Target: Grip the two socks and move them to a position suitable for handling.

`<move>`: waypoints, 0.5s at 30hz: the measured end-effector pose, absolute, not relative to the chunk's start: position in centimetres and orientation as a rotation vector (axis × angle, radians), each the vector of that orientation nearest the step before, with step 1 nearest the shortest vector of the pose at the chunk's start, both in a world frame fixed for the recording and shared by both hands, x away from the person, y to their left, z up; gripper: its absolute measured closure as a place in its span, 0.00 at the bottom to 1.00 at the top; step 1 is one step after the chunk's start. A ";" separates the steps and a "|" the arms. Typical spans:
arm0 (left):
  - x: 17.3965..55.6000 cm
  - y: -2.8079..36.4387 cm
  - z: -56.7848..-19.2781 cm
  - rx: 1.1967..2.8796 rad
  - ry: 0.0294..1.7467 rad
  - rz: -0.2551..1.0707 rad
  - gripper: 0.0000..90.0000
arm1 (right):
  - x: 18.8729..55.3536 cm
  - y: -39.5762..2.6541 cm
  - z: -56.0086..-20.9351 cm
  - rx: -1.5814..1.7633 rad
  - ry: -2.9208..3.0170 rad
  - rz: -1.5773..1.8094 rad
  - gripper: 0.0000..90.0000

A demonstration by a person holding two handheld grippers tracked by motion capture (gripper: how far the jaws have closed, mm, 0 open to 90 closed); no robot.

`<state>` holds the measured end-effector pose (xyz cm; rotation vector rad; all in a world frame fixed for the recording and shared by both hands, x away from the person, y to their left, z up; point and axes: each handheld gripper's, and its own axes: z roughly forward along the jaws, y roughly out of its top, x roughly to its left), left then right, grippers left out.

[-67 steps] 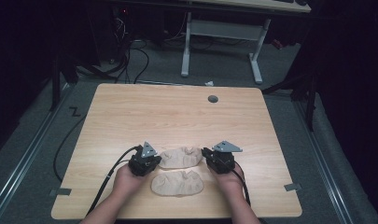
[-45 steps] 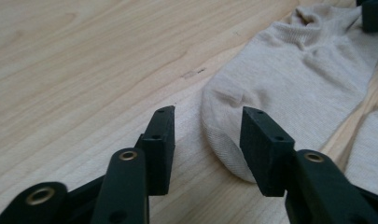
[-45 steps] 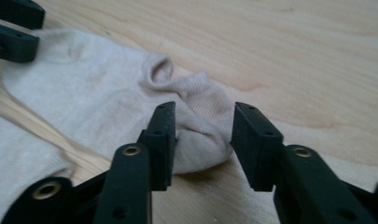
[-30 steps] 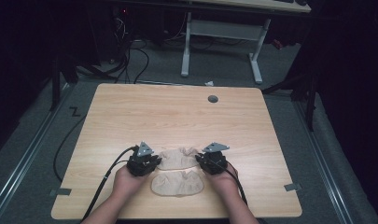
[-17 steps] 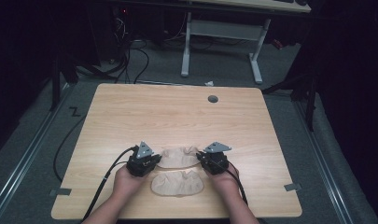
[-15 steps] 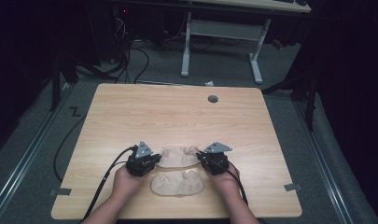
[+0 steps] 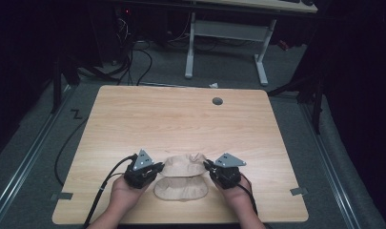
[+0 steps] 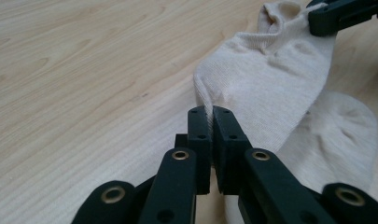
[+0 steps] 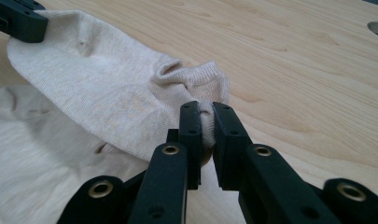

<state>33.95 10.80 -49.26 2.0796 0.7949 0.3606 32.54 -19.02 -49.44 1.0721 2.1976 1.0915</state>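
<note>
Two beige socks lie near the table's front edge. The upper sock (image 7: 183,164) hangs stretched between both grippers and partly overlaps the lower sock (image 7: 181,189), which lies flat on the wood. My left gripper (image 7: 156,168) is shut on the upper sock's left end. In the left gripper view its jaws (image 8: 211,114) pinch the sock's edge (image 8: 266,79). My right gripper (image 7: 208,167) is shut on the other end. In the right gripper view a bunched fold of the sock (image 9: 112,93) sits between the jaws of the gripper (image 9: 205,113).
The wooden table (image 7: 181,119) has a round grey cable hole (image 7: 217,101) at its far side. A white desk frame (image 7: 228,33) and cables stand on the floor beyond. A black cable (image 7: 105,186) trails from the left gripper.
Both grippers have drawn closer together, the right one more, and the held sock has bunched slightly. In the last half second almost nothing moved.
</note>
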 end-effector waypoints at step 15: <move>29.4 11.5 -49.3 2.108 0.794 0.282 0.96 | 28.2 -19.0 -50.2 1.040 2.271 1.112 0.92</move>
